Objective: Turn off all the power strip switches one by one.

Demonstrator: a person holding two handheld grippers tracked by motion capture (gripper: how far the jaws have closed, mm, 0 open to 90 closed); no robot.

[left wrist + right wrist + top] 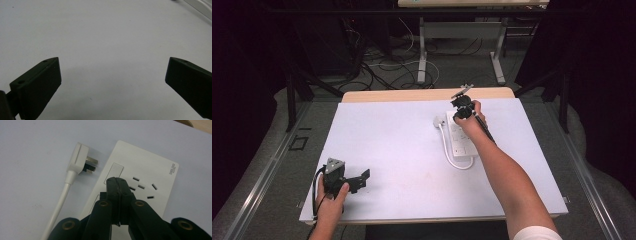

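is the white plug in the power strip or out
Out. The white plug lies on its side on the table beside the power strip, its prongs bare.

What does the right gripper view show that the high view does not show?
The right gripper view alone shows the small slot holes and the grey brand print on the white plastic power strip, the metal pins of the white plug, and the shut right claw above a switch. The high view alone shows the person's forearms, the left claw lying open near the front edge, and the floor cables. Both show the strip, the plug, its white cord and the white table top.
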